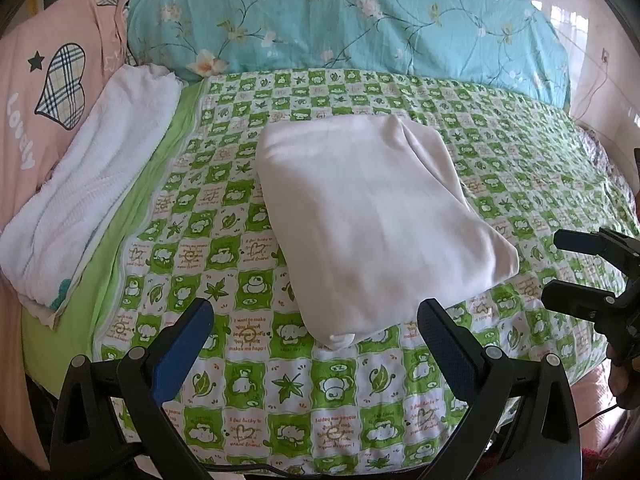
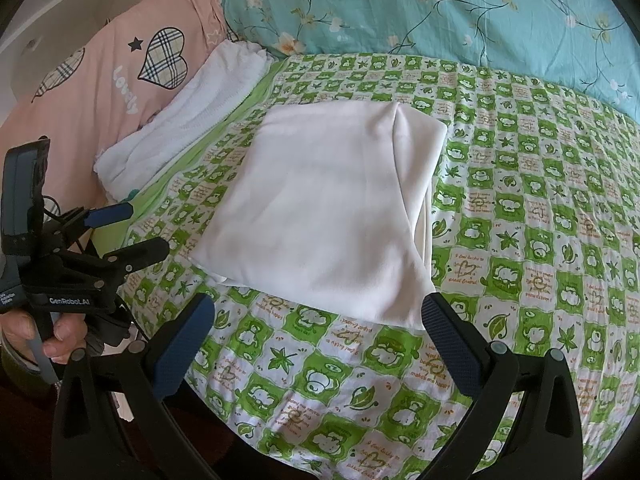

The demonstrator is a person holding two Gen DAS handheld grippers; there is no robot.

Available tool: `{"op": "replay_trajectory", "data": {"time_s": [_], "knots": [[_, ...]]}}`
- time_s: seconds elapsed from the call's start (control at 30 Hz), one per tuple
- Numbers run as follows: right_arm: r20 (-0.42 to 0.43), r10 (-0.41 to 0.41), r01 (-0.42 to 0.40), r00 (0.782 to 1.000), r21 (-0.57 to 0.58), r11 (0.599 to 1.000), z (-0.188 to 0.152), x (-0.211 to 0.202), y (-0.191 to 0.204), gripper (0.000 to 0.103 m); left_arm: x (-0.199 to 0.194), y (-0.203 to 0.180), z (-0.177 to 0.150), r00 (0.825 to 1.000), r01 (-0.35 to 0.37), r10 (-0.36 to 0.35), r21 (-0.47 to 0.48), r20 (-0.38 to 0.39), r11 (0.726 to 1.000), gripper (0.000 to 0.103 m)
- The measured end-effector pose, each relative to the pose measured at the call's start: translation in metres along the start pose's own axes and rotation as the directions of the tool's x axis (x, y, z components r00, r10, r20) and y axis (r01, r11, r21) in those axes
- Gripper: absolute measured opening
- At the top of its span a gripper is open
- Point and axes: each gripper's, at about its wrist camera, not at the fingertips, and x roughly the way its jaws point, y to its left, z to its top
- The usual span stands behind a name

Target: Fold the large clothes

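Holding both the left gripper [image 1: 316,320] and right gripper [image 2: 318,316] wide open and empty, we hover at the bed's near edge beside the folded white garment [image 1: 372,216]; a careless pinch at its loose right-hand layers [image 2: 416,184] could, we judge, drag the fold apart.

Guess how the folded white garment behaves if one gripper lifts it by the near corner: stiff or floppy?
Probably floppy: the garment is soft cloth with loose layered edges on its right side, so one corner would likely peel up and the fold open. Probably light. If pushed, it may bunch on the quilt rather than slide. Both grippers are open and clear.
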Motion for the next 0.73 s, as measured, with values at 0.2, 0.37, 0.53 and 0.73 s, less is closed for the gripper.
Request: {"op": "replay_trajectory", "data": {"time_s": [0.2,0.37,0.53,0.73], "knots": [[0.016,-0.001,0.0,1.0,0.018,1.0,0.008,0.003,-0.003,0.103,0.001,0.0,0.007,1.0,-0.002,0.002,-0.001,0.015,1.0,0.102],[0.024,-0.006,0.005,1.0,0.026,1.0,0.015,0.005,-0.006,0.103,0.004,0.0,0.012,1.0,-0.004,0.004,0.002,0.02,1.0,0.102],[0.025,-0.004,0.004,1.0,0.031,1.0,0.021,0.01,-0.01,0.103,0.009,-0.001,0.016,1.0,-0.016,0.016,-0.002,0.018,1.0,0.102],[0.025,-0.003,0.002,1.0,0.031,1.0,0.024,0.012,-0.013,0.103,0.013,0.002,0.023,1.0,-0.018,0.019,-0.009,0.019,1.0,0.102]]}}
